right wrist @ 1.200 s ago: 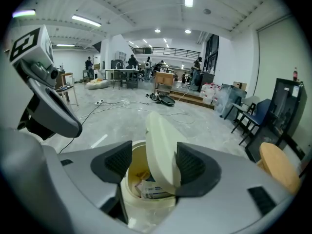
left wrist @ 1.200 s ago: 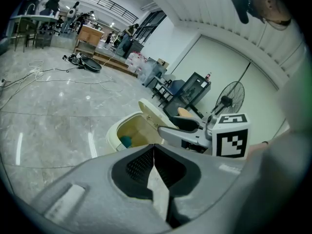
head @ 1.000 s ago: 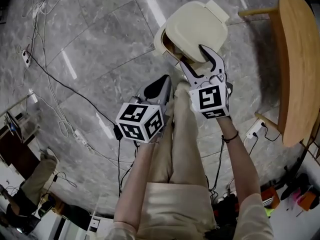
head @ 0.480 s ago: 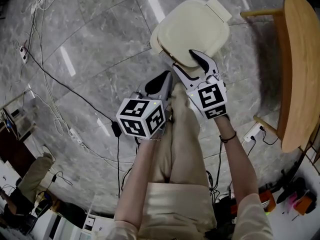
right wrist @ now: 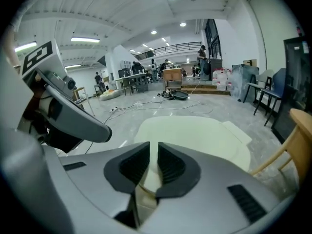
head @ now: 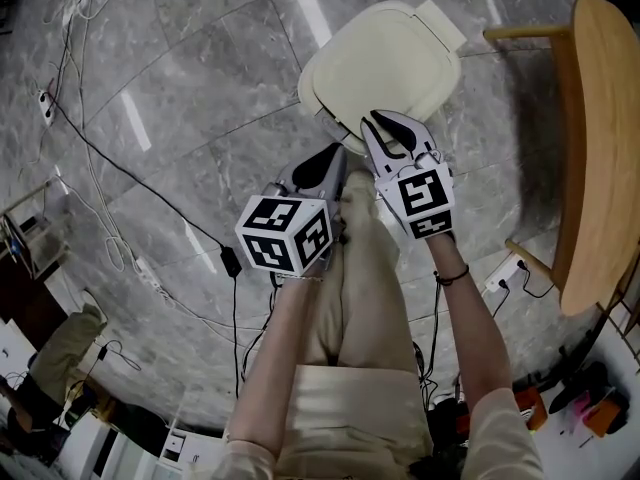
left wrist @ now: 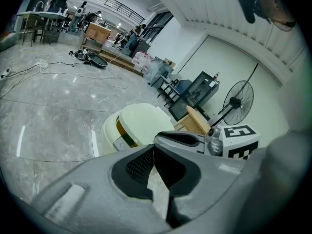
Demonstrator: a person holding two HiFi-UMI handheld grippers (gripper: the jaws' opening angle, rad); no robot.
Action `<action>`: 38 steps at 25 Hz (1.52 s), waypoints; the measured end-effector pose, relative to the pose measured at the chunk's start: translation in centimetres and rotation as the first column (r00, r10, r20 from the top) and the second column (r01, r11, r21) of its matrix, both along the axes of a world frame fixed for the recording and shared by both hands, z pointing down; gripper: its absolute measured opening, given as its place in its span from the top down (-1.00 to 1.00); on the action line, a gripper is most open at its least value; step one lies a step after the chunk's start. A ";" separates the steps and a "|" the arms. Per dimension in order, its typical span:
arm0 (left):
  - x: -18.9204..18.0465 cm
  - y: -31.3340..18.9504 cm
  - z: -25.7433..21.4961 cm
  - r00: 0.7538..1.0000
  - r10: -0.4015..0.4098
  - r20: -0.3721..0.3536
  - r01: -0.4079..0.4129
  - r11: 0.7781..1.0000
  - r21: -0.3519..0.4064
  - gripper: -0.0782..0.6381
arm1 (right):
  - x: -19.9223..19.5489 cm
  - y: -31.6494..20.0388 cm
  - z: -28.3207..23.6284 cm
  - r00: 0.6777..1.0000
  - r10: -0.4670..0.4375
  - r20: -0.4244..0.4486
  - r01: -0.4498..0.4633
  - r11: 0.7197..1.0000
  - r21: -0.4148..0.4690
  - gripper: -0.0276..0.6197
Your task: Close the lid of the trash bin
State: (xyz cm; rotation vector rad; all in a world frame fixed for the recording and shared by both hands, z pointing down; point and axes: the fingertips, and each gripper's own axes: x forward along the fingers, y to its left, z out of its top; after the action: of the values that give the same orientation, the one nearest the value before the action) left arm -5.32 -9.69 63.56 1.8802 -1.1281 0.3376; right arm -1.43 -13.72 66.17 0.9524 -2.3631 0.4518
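The cream trash bin (head: 385,63) stands on the grey stone floor, its lid lying low over the body. The left gripper view shows the bin (left wrist: 139,126) with a dark band under the lid's left edge. My right gripper (head: 388,126) hovers over the lid's near edge; its jaws are closing, a narrow gap remains, and nothing is between them. Past those jaws, the right gripper (right wrist: 153,147) looks straight onto the lid (right wrist: 195,135). My left gripper (head: 320,165) hangs beside it, short of the bin, shut and empty, its pads touching in its own view (left wrist: 154,147).
A round wooden table (head: 590,138) stands to the right of the bin. Cables (head: 130,168) trail over the floor at left, and a power strip (head: 498,266) lies at right. A standing fan (left wrist: 236,104) and distant furniture are behind the bin.
The lid has dropped from partly raised to low over the bin. The right gripper's jaws went from wide open to nearly together. Both grippers have sunk a little.
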 end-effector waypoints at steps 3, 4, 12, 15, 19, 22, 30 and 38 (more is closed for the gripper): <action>0.3 -0.5 0.3 1.000 0.000 0.000 0.000 1.000 0.000 0.72 | -0.2 0.2 0.7 0.999 -0.025 -0.029 0.025 1.000 0.001 0.83; 0.4 -0.6 0.3 1.000 0.000 0.000 0.000 1.000 0.000 0.72 | -0.3 0.2 0.9 0.999 -0.029 -0.038 0.029 1.000 0.002 0.86; 0.4 -1.2 1.0 1.000 -0.004 0.003 0.004 1.000 -0.003 0.72 | -0.5 0.3 2.1 0.998 -0.030 -0.063 0.029 0.999 -0.014 0.90; 0.3 -1.2 1.3 1.000 -0.006 0.006 0.006 1.000 -0.007 0.72 | -0.6 0.3 2.2 0.998 -0.028 -0.057 0.027 0.999 -0.021 0.90; 0.2 -1.2 1.7 1.000 -0.006 0.010 0.006 1.000 -0.017 0.72 | -0.6 0.2 2.3 0.998 -0.025 -0.049 0.023 0.999 -0.033 0.90; 0.2 -1.0 2.1 1.000 -0.003 0.015 0.004 1.000 -0.029 0.72 | -0.6 0.2 2.4 0.999 -0.016 -0.047 0.014 0.999 -0.050 0.90; 0.2 -0.9 2.5 1.000 0.007 0.026 -0.006 0.999 -0.041 0.72 | -0.6 0.2 2.9 0.999 -0.015 -0.048 0.010 0.995 -0.096 0.90; -0.1 -1.0 2.3 0.999 0.014 0.035 -0.012 0.998 -0.055 0.72 | -0.6 0.2 3.0 0.999 0.007 -0.053 -0.014 0.990 -0.138 0.90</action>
State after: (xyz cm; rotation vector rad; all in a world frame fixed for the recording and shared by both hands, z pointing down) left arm -5.43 -10.65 65.84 1.8402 -1.1196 0.4062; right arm -2.01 -13.54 69.19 0.9022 -2.2483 0.5798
